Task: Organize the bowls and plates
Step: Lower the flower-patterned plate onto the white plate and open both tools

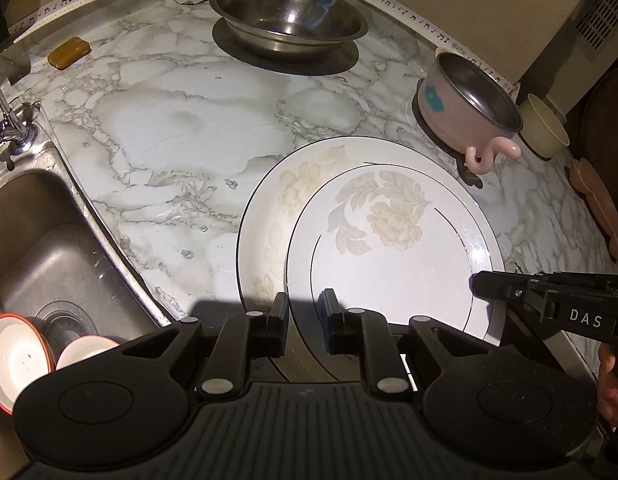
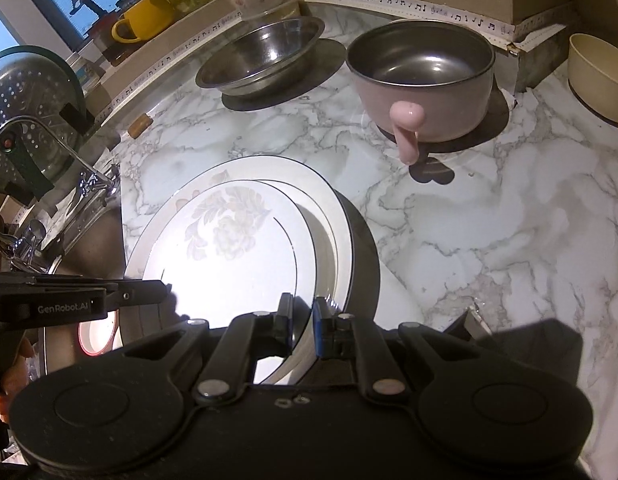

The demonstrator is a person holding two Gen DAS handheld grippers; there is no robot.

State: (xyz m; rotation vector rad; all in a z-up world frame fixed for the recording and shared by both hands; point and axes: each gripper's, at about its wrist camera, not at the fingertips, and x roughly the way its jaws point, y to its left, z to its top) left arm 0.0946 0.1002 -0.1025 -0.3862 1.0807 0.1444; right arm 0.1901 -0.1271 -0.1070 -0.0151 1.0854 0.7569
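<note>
I have two plates stacked on the counter [image 1: 157, 120]: the top plate [image 1: 393, 248] sits on the lower plate [image 1: 265, 216], shifted to its right. My left gripper [image 1: 303, 320] is at the top plate's near rim; my right gripper [image 2: 303, 320] is at its right rim. Behind the plates stands a steel bowl [image 1: 289, 16]. To its right, nearer the plates, is a handled pot [image 1: 465, 100], then a small cup [image 1: 543, 126] farther right. The sink [image 1: 49, 248] lies left of the plates, with two small bowls [image 1: 17, 360] in it.
</note>
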